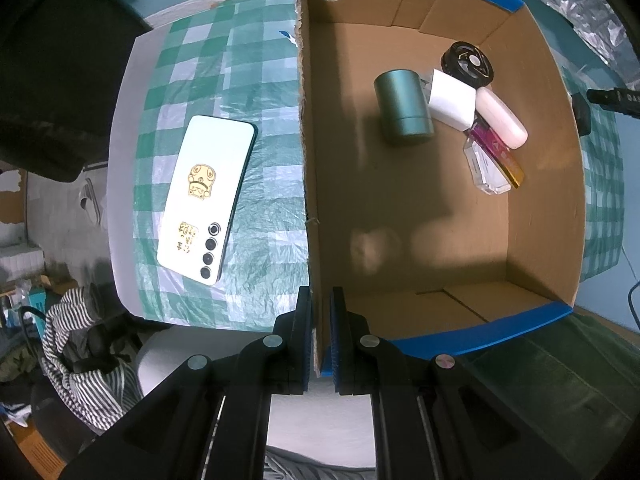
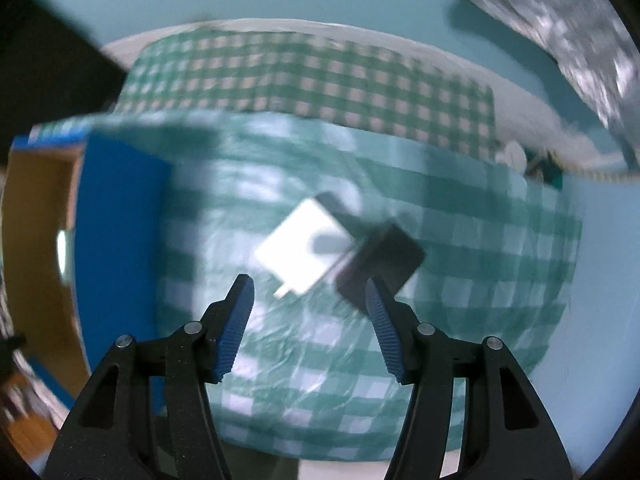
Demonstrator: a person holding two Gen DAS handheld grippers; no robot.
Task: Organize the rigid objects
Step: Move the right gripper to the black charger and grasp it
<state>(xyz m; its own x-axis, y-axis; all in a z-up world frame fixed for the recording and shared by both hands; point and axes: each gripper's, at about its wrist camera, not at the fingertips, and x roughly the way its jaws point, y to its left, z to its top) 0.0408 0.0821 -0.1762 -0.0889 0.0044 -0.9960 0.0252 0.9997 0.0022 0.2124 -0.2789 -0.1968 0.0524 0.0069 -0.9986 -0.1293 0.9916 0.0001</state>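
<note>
My left gripper (image 1: 320, 320) is shut on the near-left wall of the cardboard box (image 1: 308, 160). Inside the box lie a green cylinder (image 1: 404, 106), a white block (image 1: 452, 100), a black round case (image 1: 468, 62), a pale pink oval case (image 1: 502, 118), a clear box (image 1: 482, 168) and a magenta-gold bar (image 1: 500, 152). A white phone (image 1: 208, 196) lies face down on the checked cloth left of the box. My right gripper (image 2: 310, 300) is open and empty above a white charger (image 2: 302, 252) and a black square block (image 2: 380, 260) on the cloth; this view is blurred.
The green-and-white checked cloth (image 1: 260, 80) covers the table. The box's blue outer wall (image 2: 116, 240) stands left of the right gripper. Striped clothing (image 1: 80, 352) lies beyond the table's near-left edge. A crinkled plastic sheet (image 2: 560, 32) lies at the far right.
</note>
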